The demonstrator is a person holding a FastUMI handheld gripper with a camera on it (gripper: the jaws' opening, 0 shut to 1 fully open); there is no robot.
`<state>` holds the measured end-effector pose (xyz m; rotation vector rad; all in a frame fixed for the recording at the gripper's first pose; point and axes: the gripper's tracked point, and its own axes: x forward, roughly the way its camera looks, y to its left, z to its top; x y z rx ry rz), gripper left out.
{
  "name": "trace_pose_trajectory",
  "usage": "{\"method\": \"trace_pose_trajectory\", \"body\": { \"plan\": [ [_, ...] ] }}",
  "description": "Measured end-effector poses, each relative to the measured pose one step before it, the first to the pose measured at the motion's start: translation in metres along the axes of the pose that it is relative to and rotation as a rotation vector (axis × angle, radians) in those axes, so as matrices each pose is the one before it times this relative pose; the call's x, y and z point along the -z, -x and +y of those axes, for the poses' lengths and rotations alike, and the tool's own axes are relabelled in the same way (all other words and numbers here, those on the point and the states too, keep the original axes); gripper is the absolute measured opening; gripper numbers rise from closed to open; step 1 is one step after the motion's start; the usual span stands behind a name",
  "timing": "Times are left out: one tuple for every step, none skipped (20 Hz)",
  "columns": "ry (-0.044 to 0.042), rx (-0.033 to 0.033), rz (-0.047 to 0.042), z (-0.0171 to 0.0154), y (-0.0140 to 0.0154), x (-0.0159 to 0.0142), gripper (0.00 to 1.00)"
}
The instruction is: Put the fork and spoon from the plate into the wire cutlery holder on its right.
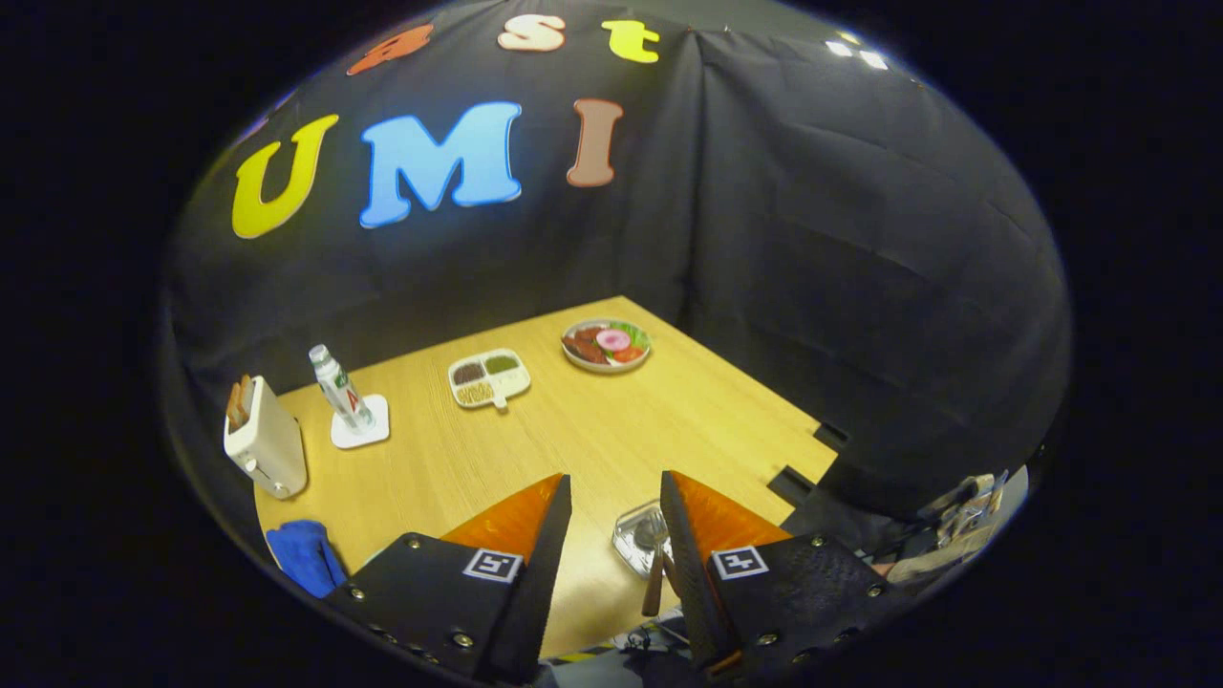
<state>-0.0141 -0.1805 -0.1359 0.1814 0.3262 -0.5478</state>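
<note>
Below, wooden-handled cutlery (pixel 654 573) on clear plate (pixel 632 540) beside parted tongs (pixel 616 506).

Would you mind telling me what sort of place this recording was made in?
Probably a staged kitchen-table set in a cloth-walled booth: a wooden table holds a toaster, a water bottle and a plate of food. The open tool hovers above the table.

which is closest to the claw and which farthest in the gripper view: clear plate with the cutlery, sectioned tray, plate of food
The claw is open, holding nothing.
1. Clear plate with cutlery: right beside one finger, nearest.
2. Sectioned tray: mid-table, well beyond the fingers.
3. Plate of food: near the table's far corner by the booth wall, farthest.
</note>
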Motion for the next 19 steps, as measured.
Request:
{"method": "trace_pose_trajectory", "body": {
  "plan": [
    [-0.00177, -0.00295, -0.0543, -0.00256, 0.00526, -0.01457, 0.58],
    [0.00186, 0.00454, -0.04702, -0.00449, 0.00364, -0.01133, 0.58],
    [0.00271, 0.01015, -0.03573, -0.00458, 0.00348, -0.01141, 0.58],
    [0.00269, -0.00178, -0.03899, -0.00048, 0.00398, -0.01086, 0.58],
    [0.00237, -0.01101, -0.03963, 0.00124, 0.00532, -0.01301, 0.58],
    [0.00342, -0.01336, -0.04148, 0.00125, 0.00312, -0.01131, 0.58],
    [0.00601, -0.0136, -0.04707, 0.00229, 0.00388, -0.01434, 0.58],
    [0.00948, 0.00119, -0.04043, -0.00121, 0.002, -0.01212, 0.58],
    [0.01108, 0.0005, -0.03232, -0.00031, 0.00375, -0.01228, 0.57],
    [0.01126, -0.00895, -0.0295, 0.0025, 0.00372, -0.01076, 0.57],
    [0.01108, -0.00419, -0.02633, 0.00209, 0.00369, -0.01031, 0.58],
    [0.00608, -0.00305, -0.01938, 0.00114, 0.00127, -0.00754, 0.57],
    [-0.00075, -0.00997, -0.01877, 0.00335, 0.003, -0.00766, 0.57],
    [-0.00604, -0.01053, -0.0112, 0.00364, 0.00143, -0.00472, 0.57],
    [-0.00789, -0.01172, -0.00839, 0.00368, 0.00194, -0.00349, 0.57],
    [-0.00647, -0.01134, -0.00178, 0.0025, 0.00126, -0.00198, 0.57],
    [-0.00321, -0.00726, -0.00318, 0.00278, 0.00201, -0.00172, 0.57],
    [-0.00046, -0.00779, 0.00181, 0.00154, 0.00128, -0.00059, 0.57],
    [-0.00203, -0.01011, 0.00123, 0.00256, 0.00175, -0.0003, 0.57]
  ]
}}
